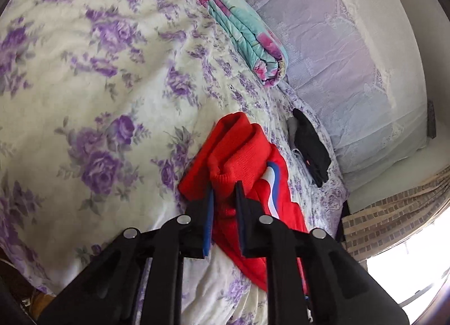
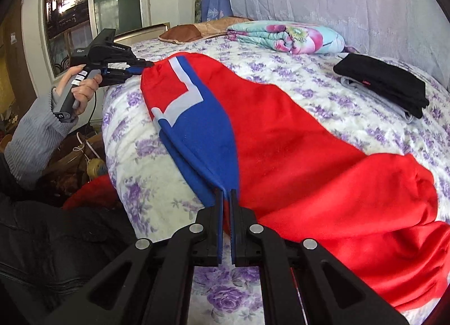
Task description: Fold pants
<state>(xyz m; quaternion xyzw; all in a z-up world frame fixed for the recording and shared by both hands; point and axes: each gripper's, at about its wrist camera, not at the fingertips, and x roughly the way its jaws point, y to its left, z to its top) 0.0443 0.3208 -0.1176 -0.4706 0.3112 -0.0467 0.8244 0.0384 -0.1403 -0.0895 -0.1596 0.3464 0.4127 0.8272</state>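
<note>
From the left wrist, we see our left tongs narrowed on a bunched red knit edge of the pants, most likely the waistband or a cuff; the fisheye bends things too much for us to say which. The cloth sits between the blue pads and looks pinched. The pants lie on the bed, over its purple-flowered cover, with a folded black garment just beyond them and a folded floral quilt farther off.

From the right wrist, our right tongs are nearly closed on the blue side panel of the pants, gripping the doubled edge where two layers meet. The garment stretches across the bed from here to the far end, where a hand holds the left tongs at the other end of the fabric. The cloth is slightly slack between the two grips.

We judge the pants soft, light and floppy, a fleecy knit that will sag and crease wherever it is unsupported. Edges and seams, such as waistband, cuff and side stripe, give the firmest hold; a pinch on a single layer could slip.
</note>
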